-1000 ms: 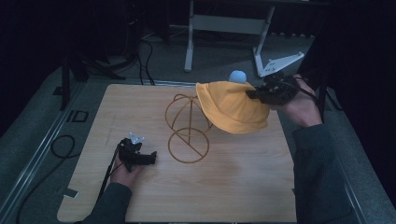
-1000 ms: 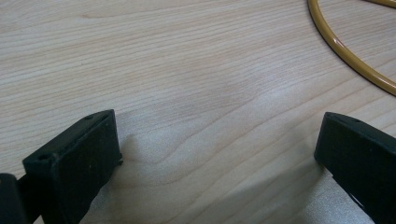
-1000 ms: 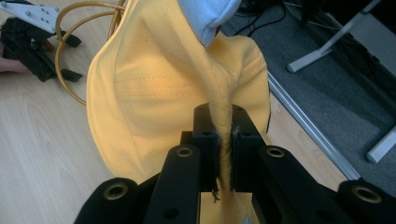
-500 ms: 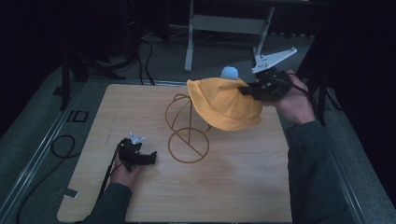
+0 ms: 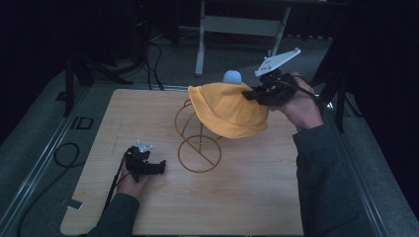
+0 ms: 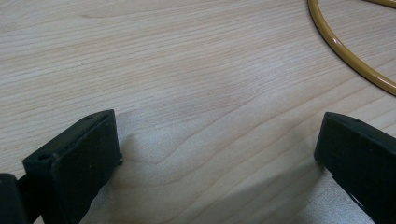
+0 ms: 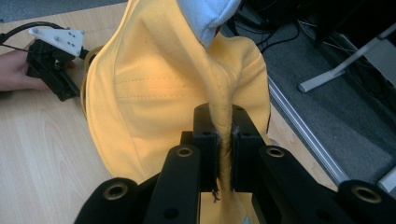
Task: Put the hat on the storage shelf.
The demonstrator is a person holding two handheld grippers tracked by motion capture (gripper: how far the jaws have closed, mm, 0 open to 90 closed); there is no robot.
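A yellow cloth hat point(image 5: 228, 111) with a pale blue piece point(image 5: 231, 76) at its top hangs over the upper right of a gold wire stand point(image 5: 197, 148) in the middle of the wooden table point(image 5: 257, 197). My right gripper point(image 5: 249, 95) holds it from the right. In the right gripper view the jaws point(image 7: 223, 140) are shut on a bunched fold of the yellow hat point(image 7: 154, 93). My left gripper point(image 5: 159, 168) rests on the table left of the stand's round base. Its jaws point(image 6: 215, 154) stand wide open on bare wood, with the stand's base ring point(image 6: 345, 51) just ahead.
A metal rail point(image 5: 44, 148) runs along the table's left edge, with a black cable point(image 5: 64, 153) beside it. A grey stand's legs point(image 5: 237, 29) rise on the dark floor behind the table. The left hand's gripper point(image 7: 51, 60) lies beyond the hat in the right gripper view.
My right hand has carried the hat to the left and slightly up, further over the wire stand. The left gripper has stayed where it was.
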